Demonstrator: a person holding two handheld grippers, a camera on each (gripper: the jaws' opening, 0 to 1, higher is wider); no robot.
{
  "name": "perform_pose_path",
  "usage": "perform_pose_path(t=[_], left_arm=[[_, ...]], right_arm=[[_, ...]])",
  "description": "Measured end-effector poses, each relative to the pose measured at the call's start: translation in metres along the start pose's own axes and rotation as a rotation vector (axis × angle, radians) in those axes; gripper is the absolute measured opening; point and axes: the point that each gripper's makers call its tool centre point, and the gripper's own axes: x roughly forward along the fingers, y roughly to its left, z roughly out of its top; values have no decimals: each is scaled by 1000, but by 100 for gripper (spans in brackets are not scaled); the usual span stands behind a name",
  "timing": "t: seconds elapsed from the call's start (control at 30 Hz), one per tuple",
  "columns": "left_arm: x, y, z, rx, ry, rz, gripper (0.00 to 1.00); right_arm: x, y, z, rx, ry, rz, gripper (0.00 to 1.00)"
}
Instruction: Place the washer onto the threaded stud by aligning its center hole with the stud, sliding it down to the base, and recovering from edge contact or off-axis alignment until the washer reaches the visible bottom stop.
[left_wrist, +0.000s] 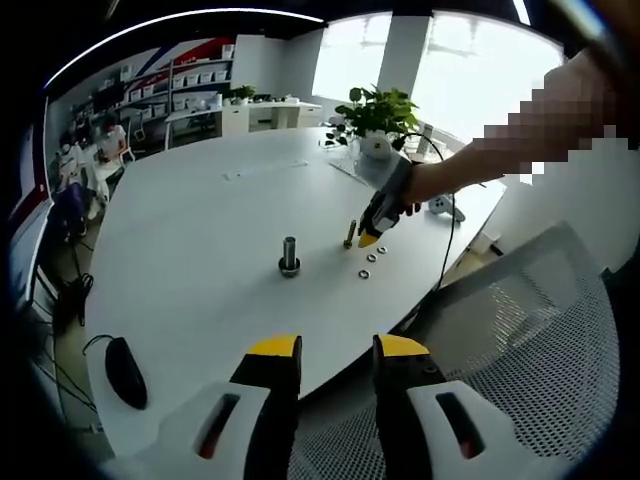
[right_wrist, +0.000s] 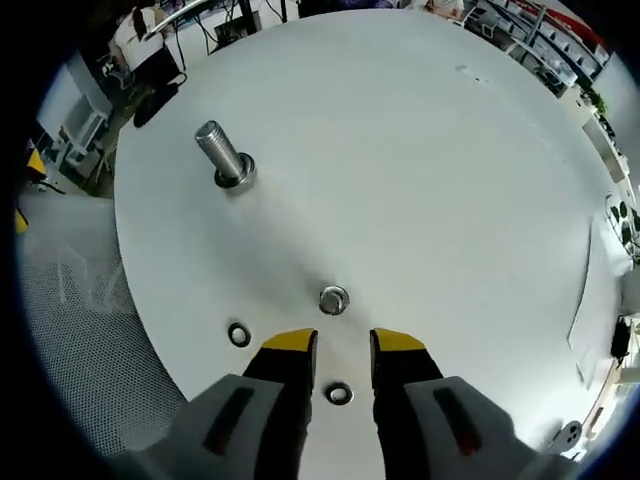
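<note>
Inspector: Your right gripper (right_wrist: 343, 345) hangs parted and empty over a washer (right_wrist: 339, 394) lying flat on the white table (right_wrist: 420, 170).
Operator: And beyond it?
Inspector: The threaded stud (right_wrist: 226, 158) stands well apart. Your left gripper (left_wrist: 338, 349) is held back, jaws apart, empty.

Both hand-held grippers (left_wrist: 337, 350) (right_wrist: 343, 342) apparently open, empty.

White table (left_wrist: 200, 230) carries a black mouse (left_wrist: 125, 372) (near edge); potted plant (left_wrist: 378, 112) beyond.
</note>
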Motion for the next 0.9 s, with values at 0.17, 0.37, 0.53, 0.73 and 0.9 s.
perform_pose_path(t=[0.17,0.37,0.53,0.73,0.9], left_arm=[[0,-1,0,5,1,-7,26],[1,-2,0,9,2,-15,26],[2,-3,-2,15,14,-20,26],[3,-4,-3,16,19,-25,26],[3,-4,-4,19,26,-23,26]], right_arm=[[-4,-4,-26,42,17,10,23],[-5,2,-41,46,26,23,23],[-2,9,-45,47,31,27,23],[-2,5,-42,32,39,11,19],[-2,10,-40,-50,44,-6,19]])
